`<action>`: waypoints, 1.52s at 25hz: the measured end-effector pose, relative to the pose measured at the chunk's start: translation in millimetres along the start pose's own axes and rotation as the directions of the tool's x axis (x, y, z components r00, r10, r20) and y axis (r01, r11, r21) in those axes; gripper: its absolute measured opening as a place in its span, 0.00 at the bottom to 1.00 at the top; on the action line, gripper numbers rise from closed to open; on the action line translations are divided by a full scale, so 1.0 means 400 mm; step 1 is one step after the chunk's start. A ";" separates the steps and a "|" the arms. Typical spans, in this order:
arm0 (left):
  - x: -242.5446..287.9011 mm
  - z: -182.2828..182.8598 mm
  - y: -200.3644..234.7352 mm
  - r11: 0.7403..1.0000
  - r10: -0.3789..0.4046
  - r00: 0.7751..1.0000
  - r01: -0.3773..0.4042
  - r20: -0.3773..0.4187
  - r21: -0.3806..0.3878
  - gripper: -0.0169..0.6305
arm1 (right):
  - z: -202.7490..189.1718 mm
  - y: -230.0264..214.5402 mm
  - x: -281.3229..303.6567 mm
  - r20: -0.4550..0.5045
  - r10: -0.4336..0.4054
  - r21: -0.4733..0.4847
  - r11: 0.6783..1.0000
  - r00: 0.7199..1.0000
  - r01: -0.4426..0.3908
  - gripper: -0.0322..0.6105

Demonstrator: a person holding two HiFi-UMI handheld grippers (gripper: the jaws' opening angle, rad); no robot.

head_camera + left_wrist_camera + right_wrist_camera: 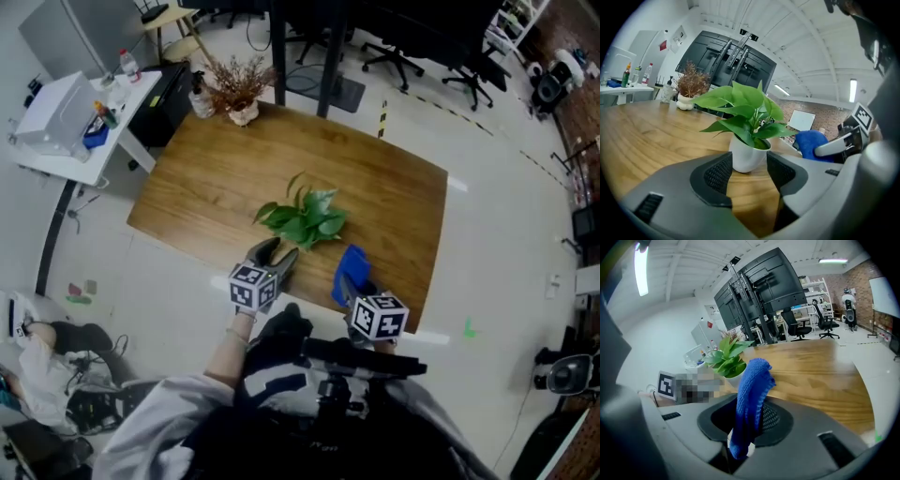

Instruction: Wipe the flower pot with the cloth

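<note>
though well behind pot (746,158), dried bouquet (692,82)

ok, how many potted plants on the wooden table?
2. A green leafy plant in a white pot sits toward the table's near edge; a dried brown plant stands at its far left corner. None look hidden.

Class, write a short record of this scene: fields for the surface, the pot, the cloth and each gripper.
surface: wooden table
pot: white, upright, holds a green leafy plant
cloth: blue, pinched in the right gripper
left gripper: open, pot just ahead of its jaws, untouched
right gripper: shut on the cloth
also on table: dried plant at far corner
</note>
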State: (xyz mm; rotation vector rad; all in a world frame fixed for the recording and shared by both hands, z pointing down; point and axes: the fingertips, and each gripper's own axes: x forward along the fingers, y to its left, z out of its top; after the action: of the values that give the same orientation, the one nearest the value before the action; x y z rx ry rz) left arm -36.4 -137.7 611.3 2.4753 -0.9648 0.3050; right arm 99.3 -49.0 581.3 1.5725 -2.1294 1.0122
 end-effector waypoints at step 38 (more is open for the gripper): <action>0.059 0.043 0.006 0.991 -0.056 0.997 0.062 0.052 -0.122 0.35 | 0.042 0.013 0.270 -0.269 0.201 -0.431 0.850 0.942 -0.304 0.18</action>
State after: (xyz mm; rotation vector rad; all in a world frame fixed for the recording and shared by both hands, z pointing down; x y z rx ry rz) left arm -20.1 -161.6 605.7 2.4030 -0.8992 0.1621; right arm 59.3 -136.4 634.0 0.9272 -2.2446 0.6285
